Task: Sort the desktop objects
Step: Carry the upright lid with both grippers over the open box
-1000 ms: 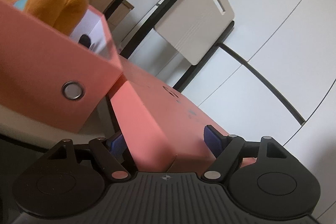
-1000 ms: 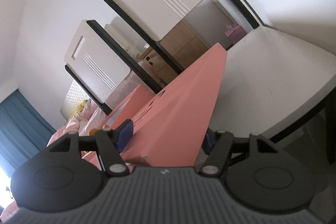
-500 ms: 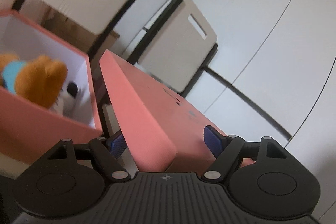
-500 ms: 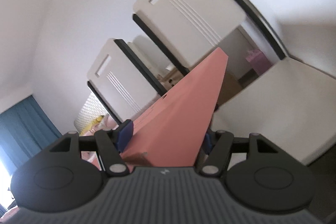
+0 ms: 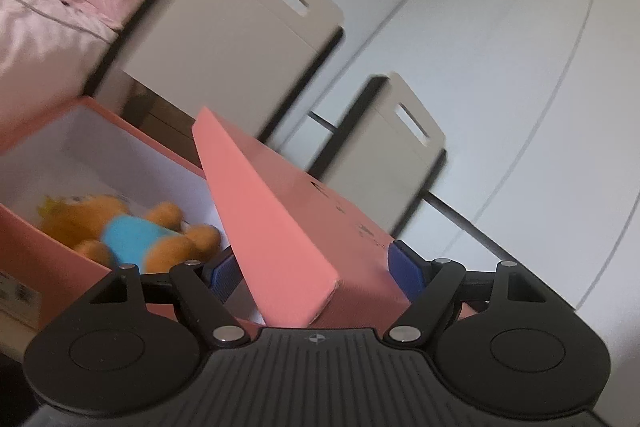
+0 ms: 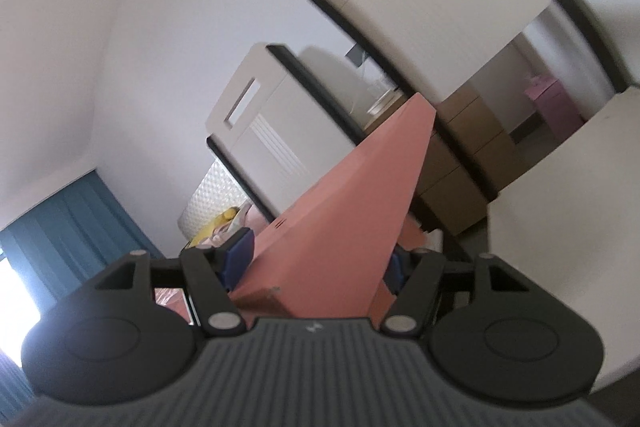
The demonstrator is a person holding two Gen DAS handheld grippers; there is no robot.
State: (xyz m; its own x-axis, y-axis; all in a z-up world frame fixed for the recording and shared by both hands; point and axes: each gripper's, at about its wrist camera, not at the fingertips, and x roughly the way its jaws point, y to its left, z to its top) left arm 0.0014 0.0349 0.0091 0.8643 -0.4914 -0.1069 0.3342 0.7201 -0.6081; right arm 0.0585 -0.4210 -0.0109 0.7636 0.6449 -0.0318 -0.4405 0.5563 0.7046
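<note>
Bedroom backdrop: pink bed (image 5: 48, 7) lying far left of lid. Open pink box (image 5: 52, 251) holding plush toy (image 5: 128, 235), sitting left of lid. Left gripper (image 5: 316, 269) clamping pink lid (image 5: 288, 227); right gripper (image 6: 316, 259) clamping lid's other end (image 6: 340, 227).

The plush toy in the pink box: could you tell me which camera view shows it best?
The left wrist view: the plush toy lies inside the open pink box, slightly blurred. The right wrist view does not show it; the pink lid fills its centre.
</note>
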